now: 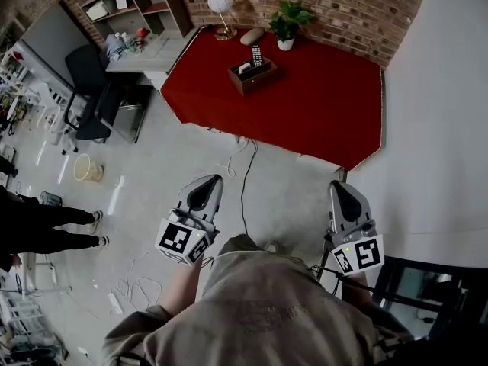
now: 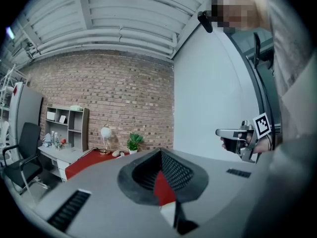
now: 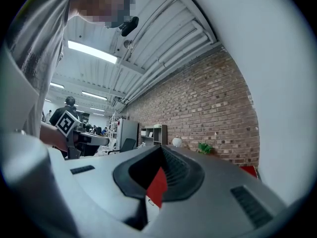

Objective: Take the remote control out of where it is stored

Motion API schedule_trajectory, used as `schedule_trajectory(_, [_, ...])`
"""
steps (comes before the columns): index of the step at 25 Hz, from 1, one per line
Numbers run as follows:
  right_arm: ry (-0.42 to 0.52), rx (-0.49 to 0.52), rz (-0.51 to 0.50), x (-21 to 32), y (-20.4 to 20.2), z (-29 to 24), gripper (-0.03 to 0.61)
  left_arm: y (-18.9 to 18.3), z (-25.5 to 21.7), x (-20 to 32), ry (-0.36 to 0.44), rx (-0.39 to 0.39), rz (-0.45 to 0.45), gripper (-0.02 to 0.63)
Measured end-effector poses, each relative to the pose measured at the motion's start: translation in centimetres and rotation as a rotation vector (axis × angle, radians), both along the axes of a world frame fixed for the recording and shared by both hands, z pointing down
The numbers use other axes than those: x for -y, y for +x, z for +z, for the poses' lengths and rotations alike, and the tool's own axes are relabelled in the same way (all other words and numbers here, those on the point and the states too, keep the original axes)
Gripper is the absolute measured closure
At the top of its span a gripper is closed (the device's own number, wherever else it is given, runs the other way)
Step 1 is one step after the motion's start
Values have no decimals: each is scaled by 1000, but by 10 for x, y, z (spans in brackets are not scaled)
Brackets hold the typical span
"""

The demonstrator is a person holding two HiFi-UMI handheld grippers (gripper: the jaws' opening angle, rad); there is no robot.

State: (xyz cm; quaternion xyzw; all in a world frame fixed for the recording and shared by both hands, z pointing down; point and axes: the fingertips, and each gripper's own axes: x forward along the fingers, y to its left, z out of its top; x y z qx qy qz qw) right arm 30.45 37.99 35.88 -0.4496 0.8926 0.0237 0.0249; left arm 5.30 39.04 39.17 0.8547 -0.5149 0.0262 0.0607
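Observation:
A red-covered table (image 1: 320,105) stands far ahead of me. On it sits a brown wooden box (image 1: 253,77) with something white inside. A dark remote control (image 1: 256,54) shows at the box's far edge; I cannot tell whether it stands in the box or lies behind it. My left gripper (image 1: 213,179) and right gripper (image 1: 336,184) hang over the grey floor, well short of the table. Both point toward it, and both are shut with nothing between their jaws. In the left gripper view the right gripper (image 2: 233,133) shows at the right, level in the air.
On the table also stand a white lamp (image 1: 221,4), a potted plant (image 1: 288,23) and a beige oval object (image 1: 252,35). A cable (image 1: 245,181) runs across the floor. A black office chair (image 1: 91,97), a shelf desk (image 1: 137,21) and a person's legs (image 1: 53,227) are at the left.

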Motion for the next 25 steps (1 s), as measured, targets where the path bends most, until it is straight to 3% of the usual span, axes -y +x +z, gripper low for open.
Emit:
schedule_trajectory(13, [30, 8, -16, 43, -3, 12, 566, -9, 22, 32, 9, 16, -25, 603])
schedule_trajectory(20, [52, -2, 13, 97, -30, 15, 566, -36, 38, 100, 13, 7, 10, 603])
schedule_trajectory(25, [46, -16, 28, 153, -62, 11, 566, -75, 36, 157, 16, 4, 10, 603])
